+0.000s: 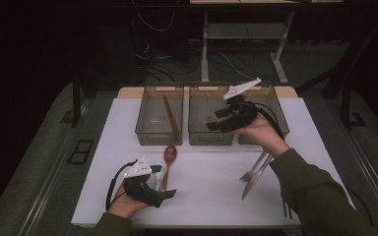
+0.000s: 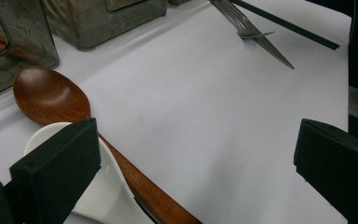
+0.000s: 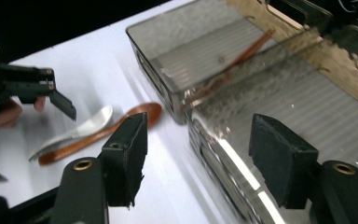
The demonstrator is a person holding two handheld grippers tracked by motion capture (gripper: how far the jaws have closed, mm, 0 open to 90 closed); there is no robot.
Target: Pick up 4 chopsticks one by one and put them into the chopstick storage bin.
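My left gripper [image 1: 163, 182] rests low at the table's front left, open with nothing between its jaws [image 2: 196, 158]. Just beside its left jaw lie a white ceramic spoon [image 1: 158, 172] [image 2: 107, 186] and a brown wooden spoon [image 1: 170, 154] [image 2: 51, 95], side by side. Over the middle mesh basket [image 1: 209, 137] hangs my right gripper [image 1: 217, 119], held above the rim. It is open and holds nothing [image 3: 200, 154]. The right gripper view also shows both spoons [image 3: 91, 123] and the other hand farther off.
Three mesh baskets stand in a row at the back; the left basket [image 1: 145, 132] holds a long wooden stick [image 1: 171, 115]. A fork [image 1: 253, 169] and a knife [image 1: 252, 184] lie at the right, with black chopsticks [image 1: 286, 209] near the front edge.
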